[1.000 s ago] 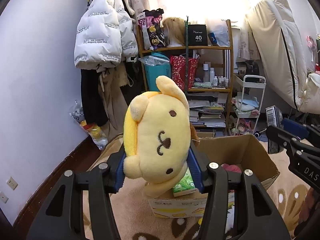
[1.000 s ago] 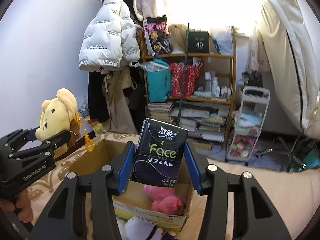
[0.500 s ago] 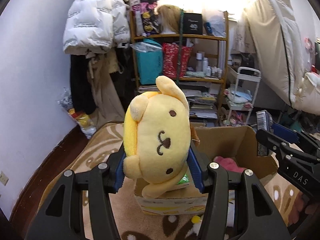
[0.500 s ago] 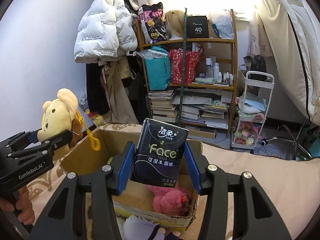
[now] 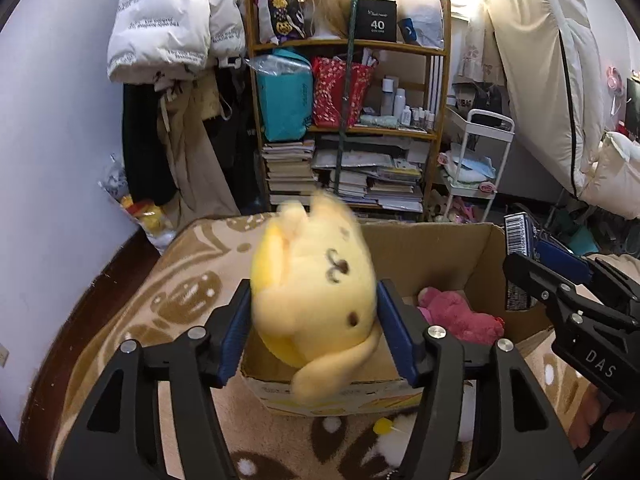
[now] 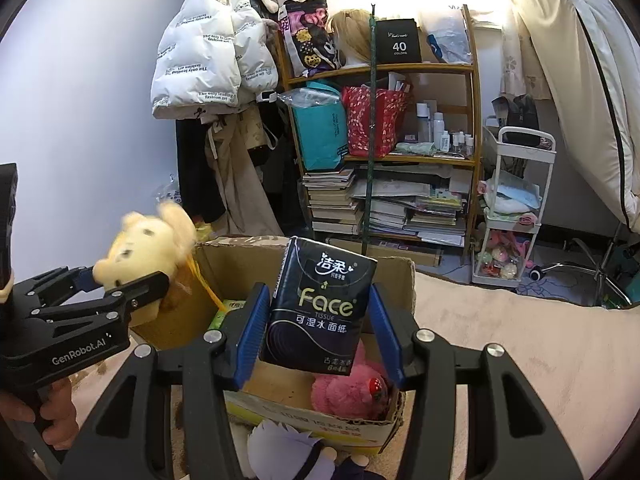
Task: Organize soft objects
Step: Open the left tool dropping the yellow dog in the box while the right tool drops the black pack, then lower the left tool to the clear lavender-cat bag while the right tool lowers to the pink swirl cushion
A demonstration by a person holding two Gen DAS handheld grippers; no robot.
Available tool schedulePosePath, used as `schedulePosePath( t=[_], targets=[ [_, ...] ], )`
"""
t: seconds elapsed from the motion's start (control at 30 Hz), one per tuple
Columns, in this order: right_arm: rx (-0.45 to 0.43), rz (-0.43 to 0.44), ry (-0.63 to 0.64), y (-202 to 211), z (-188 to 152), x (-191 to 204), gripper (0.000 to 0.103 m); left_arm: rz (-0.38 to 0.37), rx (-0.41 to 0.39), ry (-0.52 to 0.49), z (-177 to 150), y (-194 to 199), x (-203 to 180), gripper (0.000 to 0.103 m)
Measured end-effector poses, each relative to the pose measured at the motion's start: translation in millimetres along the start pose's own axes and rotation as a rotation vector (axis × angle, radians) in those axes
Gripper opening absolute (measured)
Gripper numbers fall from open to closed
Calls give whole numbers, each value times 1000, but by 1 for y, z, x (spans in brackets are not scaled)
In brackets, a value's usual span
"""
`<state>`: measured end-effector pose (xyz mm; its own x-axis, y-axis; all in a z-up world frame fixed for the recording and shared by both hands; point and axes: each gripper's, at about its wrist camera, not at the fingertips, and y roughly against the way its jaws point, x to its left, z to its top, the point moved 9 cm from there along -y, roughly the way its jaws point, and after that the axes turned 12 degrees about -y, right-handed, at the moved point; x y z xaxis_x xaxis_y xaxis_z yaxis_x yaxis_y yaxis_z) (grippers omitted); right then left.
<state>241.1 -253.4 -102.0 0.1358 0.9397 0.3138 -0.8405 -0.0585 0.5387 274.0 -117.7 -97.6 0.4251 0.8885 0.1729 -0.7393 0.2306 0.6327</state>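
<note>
My left gripper point(image 5: 314, 328) has spread its jaws, and the yellow dog plush point(image 5: 316, 296) is blurred and tipping down between them, over the cardboard box point(image 5: 472, 256). From the right wrist view the plush point(image 6: 148, 248) sits at the left gripper's point(image 6: 116, 284) fingertips by the box's left wall. My right gripper point(image 6: 316, 328) is shut on a dark Face tissue pack point(image 6: 320, 308), held above the box point(image 6: 392, 276). A pink plush point(image 6: 348, 392) and a green tissue pack point(image 6: 226, 312) lie inside the box.
The box stands on a beige patterned rug point(image 5: 160, 304). A white-haired doll point(image 6: 288, 448) lies on the rug in front of the box. Behind are a cluttered bookshelf point(image 5: 352, 120), a white cart point(image 5: 476, 160), hanging coats point(image 5: 168, 40) and the wall.
The left gripper moved down toward the box and its jaws opened; the yellow plush rotated and is slipping down. The right gripper stays shut on the tissue pack over the box.
</note>
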Motion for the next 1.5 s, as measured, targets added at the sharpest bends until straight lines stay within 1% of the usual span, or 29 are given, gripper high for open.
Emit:
schedulePosePath(
  t=[0.07,0.2,0.3,0.37,0.43,0.5,0.57,0.73,0.8,0.87,0.93,1.03,1.17,1.27,1.37,1.5],
  targets=[
    [8,2,-1,-1,-2,0,54,0,3,5,-2,-1,1,71],
    [19,0,-9,-3,-3,-2,55,19,4,-3,-2,1,4,76],
    [28,1,-19,-5,-4,-3,55,38,5,-1,-4,3,7,85],
    [38,-1,-14,-6,-5,-3,55,57,5,0,-4,5,9,93],
    [40,0,-17,-5,-6,-4,55,76,6,-4,-5,8,11,95],
    [37,1,-18,-5,-5,-4,57,92,13,-13,-7,11,12,96],
    [28,-3,-16,-2,-4,-4,70,100,19,-15,-7,13,14,97],
    [33,2,-15,8,-6,-2,72,110,36,-13,-13,25,15,100],
    [40,1,-16,13,-8,0,78,113,45,-14,-14,29,16,100],
    [42,3,-16,20,-10,2,87,111,57,-15,-16,35,16,100],
    [43,3,-18,27,-13,5,91,105,74,-11,-18,40,15,101],
    [56,2,-23,39,-21,8,93,100,99,2,-22,48,15,101],
    [73,5,-27,51,-30,11,95,73,135,32,-32,60,15,101],
    [75,2,-10,62,-36,15,95,111,155,-4,-40,75,15,101],
    [84,-3,0,72,-42,20,95,122,182,-12,-48,86,16,101],
    [91,1,-3,85,-51,24,95,98,232,41,-73,100,18,101]
  ],
)
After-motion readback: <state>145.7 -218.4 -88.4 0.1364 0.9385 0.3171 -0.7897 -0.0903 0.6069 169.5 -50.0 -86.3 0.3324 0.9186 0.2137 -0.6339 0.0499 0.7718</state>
